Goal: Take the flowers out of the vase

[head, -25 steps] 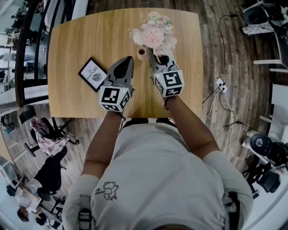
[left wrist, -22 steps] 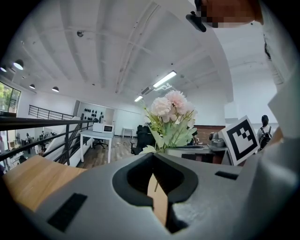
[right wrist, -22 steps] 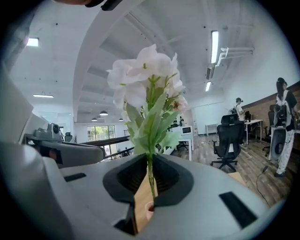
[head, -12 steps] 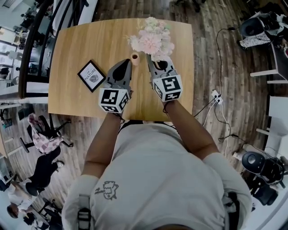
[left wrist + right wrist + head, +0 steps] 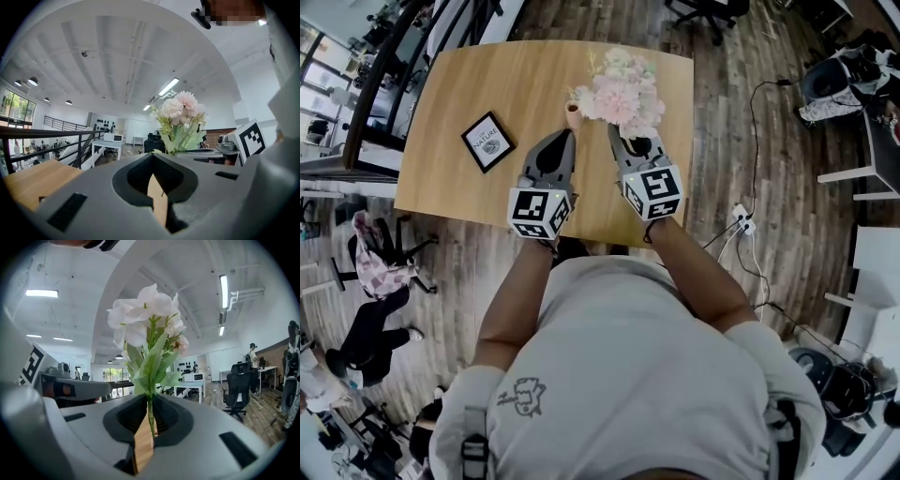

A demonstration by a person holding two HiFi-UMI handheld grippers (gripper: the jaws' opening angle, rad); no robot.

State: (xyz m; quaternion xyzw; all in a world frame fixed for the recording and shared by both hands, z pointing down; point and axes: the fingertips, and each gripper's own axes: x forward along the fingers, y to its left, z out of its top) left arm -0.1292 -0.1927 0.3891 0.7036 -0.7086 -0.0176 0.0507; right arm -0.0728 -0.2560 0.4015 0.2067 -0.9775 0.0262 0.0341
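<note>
This is an open-plan office with a workshop feel. Black swivel chairs stand on a wood-plank floor. Long strip lights run along a high white ceiling. A black railing edges the level beside the wooden tabletop. A microwave sits on a white desk, a power strip lies on the floor, and a person stands in the background.

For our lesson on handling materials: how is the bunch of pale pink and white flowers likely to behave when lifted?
Probably light: the right tool holds the bunch of pale pink and white flowers upright by thin green stems. Likely top-heavy and swaying, since it spreads wide above that narrow grip.
</note>
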